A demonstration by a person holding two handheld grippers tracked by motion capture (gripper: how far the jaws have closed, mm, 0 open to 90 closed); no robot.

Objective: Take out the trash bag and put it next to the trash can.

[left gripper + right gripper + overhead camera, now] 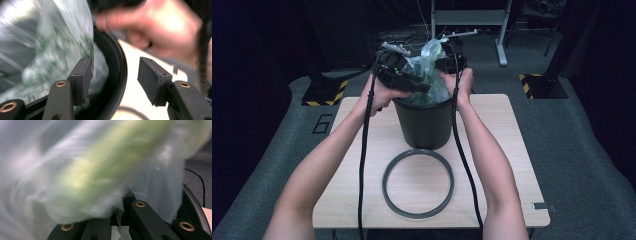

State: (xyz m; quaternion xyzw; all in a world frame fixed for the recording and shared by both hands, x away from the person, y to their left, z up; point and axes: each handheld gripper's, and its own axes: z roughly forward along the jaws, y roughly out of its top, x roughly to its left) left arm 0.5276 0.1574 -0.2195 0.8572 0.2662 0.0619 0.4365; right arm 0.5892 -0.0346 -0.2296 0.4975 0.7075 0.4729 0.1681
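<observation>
Right gripper (120,220) jaws are clamping the plastic bag (82,172), which is bunching up out of the black bin (422,122). Left gripper (112,82) jaws are standing apart, straddling the bin rim (117,75), gripping nothing. Grey ring (418,183) is lying on the table (512,150) in front. Risk: the thin film is tearing or slipping if the pull is one-sided

From my station I see a grey ring-shaped plastic lid band (418,183) lying flat on the light wooden surface (507,150), near its front edge and apart from everything else. The surface stands on grey carpeted floor (592,140). Beyond it, two black bases with yellow-and-black hazard stripes (325,93) (542,85) sit left and right. A pale metal frame stand (472,19) rises behind, with loose cables (402,36) beside it.
</observation>
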